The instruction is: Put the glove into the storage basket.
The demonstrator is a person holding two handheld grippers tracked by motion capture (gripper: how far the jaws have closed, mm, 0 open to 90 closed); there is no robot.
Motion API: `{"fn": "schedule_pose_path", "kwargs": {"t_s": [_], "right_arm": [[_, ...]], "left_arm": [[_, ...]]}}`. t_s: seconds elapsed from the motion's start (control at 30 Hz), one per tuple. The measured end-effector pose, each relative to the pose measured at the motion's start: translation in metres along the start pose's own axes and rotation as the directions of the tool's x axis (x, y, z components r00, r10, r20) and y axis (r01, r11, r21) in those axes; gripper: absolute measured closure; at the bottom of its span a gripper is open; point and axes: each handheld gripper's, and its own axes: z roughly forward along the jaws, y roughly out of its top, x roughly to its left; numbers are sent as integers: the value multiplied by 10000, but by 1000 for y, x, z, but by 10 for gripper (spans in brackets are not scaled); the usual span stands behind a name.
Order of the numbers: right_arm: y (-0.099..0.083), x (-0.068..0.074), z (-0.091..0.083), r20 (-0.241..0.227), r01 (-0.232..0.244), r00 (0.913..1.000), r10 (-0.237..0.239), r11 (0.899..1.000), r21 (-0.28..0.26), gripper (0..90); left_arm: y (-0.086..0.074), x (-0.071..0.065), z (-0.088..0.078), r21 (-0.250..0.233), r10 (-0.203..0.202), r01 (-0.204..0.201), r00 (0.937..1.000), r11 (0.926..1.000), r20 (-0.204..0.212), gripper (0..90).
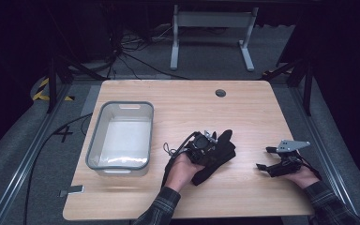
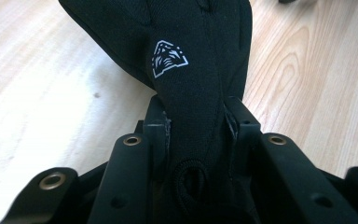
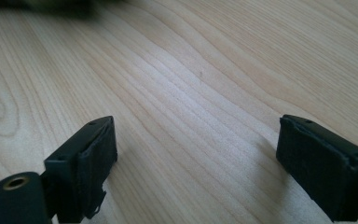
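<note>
From the high view, the left gripper (image 1: 214, 140) has its jaws clamped on a black glove (image 1: 215, 157) just right of the grey plastic bin (image 1: 95, 140), which sits on the wooden table (image 1: 243, 108) and looks empty, bare pale floor and nothing inside. The right gripper (image 1: 264, 158) waits well to the right of that bin, jaws spread, holding nothing. Over to the left gripper view: the glove (image 2: 200, 60) runs straight up between the two pads, pinched at its narrow part, white logo facing us. The right gripper view gives wide-apart jaws over bare wood grain (image 3: 191, 84). This reads as the pick-up step; next, I'd say, carry the glove leftward over the bin's rim and release, keeping the dangling fabric clear of the wall.
</note>
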Motion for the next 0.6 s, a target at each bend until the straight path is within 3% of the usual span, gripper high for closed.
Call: {"fn": "schedule_pose_path", "kwargs": {"t_s": [0.37, 0.6], "right_arm": [[0, 0, 0, 0, -1, 10000, 1, 10000, -2, 127], [0, 0, 0, 1, -1, 10000, 1, 10000, -1, 127]], "left_arm": [[3, 9, -38, -452, -388, 368, 9983, 9983, -441, 679], [1, 22, -69, -726, -669, 607, 9940, 9955, -865, 678]]}}
